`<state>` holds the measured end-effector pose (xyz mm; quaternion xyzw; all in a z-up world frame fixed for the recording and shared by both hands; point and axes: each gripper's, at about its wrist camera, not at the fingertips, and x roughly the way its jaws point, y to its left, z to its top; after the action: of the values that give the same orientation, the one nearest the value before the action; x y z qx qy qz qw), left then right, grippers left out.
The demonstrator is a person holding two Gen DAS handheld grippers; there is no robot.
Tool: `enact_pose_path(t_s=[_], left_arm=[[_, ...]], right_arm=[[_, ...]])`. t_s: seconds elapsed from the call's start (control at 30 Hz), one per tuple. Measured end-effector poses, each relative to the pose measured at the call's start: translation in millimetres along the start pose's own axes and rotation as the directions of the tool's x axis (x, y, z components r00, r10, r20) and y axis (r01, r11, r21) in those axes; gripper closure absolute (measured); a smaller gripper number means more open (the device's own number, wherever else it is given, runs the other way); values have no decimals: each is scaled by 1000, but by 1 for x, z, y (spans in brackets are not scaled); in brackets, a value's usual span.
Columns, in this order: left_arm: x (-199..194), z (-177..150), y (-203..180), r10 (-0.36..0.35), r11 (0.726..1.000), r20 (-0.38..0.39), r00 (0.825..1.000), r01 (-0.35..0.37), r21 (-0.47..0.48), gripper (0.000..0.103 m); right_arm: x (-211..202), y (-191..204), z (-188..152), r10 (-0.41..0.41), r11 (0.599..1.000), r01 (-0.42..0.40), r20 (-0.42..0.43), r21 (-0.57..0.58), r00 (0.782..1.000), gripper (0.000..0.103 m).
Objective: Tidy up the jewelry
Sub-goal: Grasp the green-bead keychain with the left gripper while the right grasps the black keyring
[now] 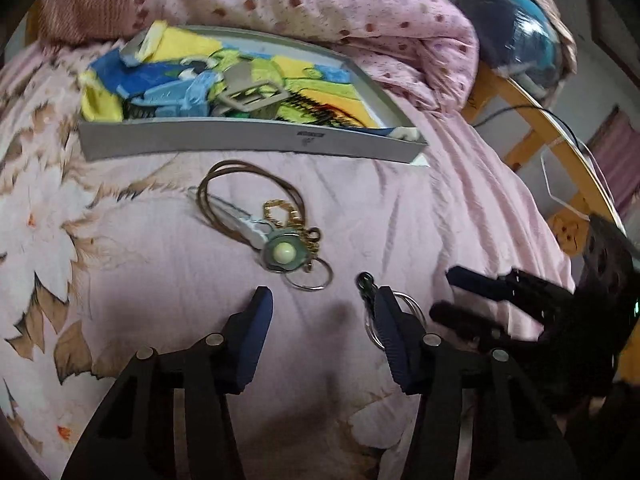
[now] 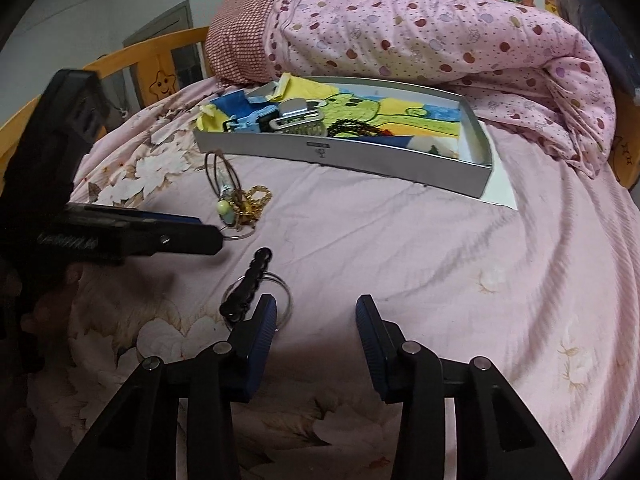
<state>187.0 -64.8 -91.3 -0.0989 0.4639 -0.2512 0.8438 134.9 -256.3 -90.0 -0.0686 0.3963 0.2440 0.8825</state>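
While both tools hover low over the pink bedsheet (image 2: 420,248), neither has anything between its fingers. The right gripper (image 2: 316,320) is spread wide, released, with bare sheet in the gap; just off its left finger lies a black beaded piece (image 2: 246,288) resting across a thin metal ring (image 2: 280,292). The left gripper (image 1: 324,312) is likewise spread and empty — that same black piece (image 1: 366,282) and ring (image 1: 408,304) sit right against the outer side of its right finger, partly hidden behind it.

A little farther up the sheet is a small tangle of jewelry: a round pendant with a pale green bead (image 1: 285,254), a gold chain (image 1: 280,210) bunched beside it, a brown cord necklace (image 1: 248,184) looped around the lot, and another plain metal ring (image 1: 312,278) touching the pendant's near edge. From the right-hand view the same heap (image 2: 236,200) lies just past the tip of the left tool.

Beyond that stands a shallow grey box (image 1: 248,140) with a bright yellow, green and blue picture lining its bottom — in it lie a grey buckle-like piece (image 1: 250,94), blue clips (image 1: 176,94) and a dark comb-like item (image 2: 352,128). Behind the box a pink spotted quilt (image 2: 420,32) is rolled up, and a yellow wooden bed rail (image 2: 132,56) borders the mattress.
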Motion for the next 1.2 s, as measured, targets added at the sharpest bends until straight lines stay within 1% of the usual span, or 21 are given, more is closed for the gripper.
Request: enact_pose_path(t_s=[0.03,0.1,0.17,0.3,0.33,0.4,0.43,0.47,0.5,0.53,0.6,0.7,0.83,0.93,1.07,1.13,1.2], left_arm=[[2,2,3,0,1000,-12,1000,-1,-27,63],[5,5,8,-2,997,-28,1000,0,-74,70],[6,9,11,-2,994,-31,1000,-1,-105,72],[9,15,10,11,993,-54,998,-18,-119,72],[11,16,10,25,993,-62,998,-33,-118,73],[13,16,9,55,991,-72,996,-63,-118,81],[13,16,10,66,990,-78,995,-75,-122,83],[14,16,10,83,988,-82,993,-92,-121,88],[14,16,10,97,987,-86,992,-107,-119,92],[15,15,11,107,986,-88,990,-117,-118,94],[15,14,13,118,985,-92,989,-129,-118,100],[14,12,14,118,985,-98,988,-129,-111,103],[10,7,12,111,987,-107,988,-123,-106,103],[3,0,11,105,988,-111,988,-116,-101,103],[0,-3,9,92,991,-104,990,-101,-88,103],[2,-1,10,79,990,-109,991,-90,-104,103],[4,1,14,48,986,-108,993,-65,-155,103]], right_arm=[[2,2,0,2,1000,-2,-3,-11,1000,69],[6,7,1,-2,999,2,-10,-36,1000,69],[10,9,1,1,999,-2,-15,-49,1000,69],[17,15,0,-20,996,16,-43,-92,999,70],[19,17,-1,-32,994,26,-52,-107,998,72],[21,20,-2,-52,990,44,-57,-134,997,74],[21,21,-3,-61,988,52,-57,-144,997,79],[21,23,-3,-68,986,58,-59,-155,996,87],[22,23,-4,-70,985,60,-60,-160,996,90],[22,24,-5,-73,984,62,-62,-168,995,95],[22,27,-6,-81,980,68,-63,-185,995,96],[19,25,-5,-94,980,83,-55,-182,994,99],[12,18,0,-141,979,137,-12,-154,990,100],[6,13,3,-157,979,159,21,-125,987,100],[2,12,5,-173,977,176,38,-121,984,100],[2,11,4,-175,977,178,39,-116,984,100],[2,9,4,-175,978,179,37,-111,984,100]])
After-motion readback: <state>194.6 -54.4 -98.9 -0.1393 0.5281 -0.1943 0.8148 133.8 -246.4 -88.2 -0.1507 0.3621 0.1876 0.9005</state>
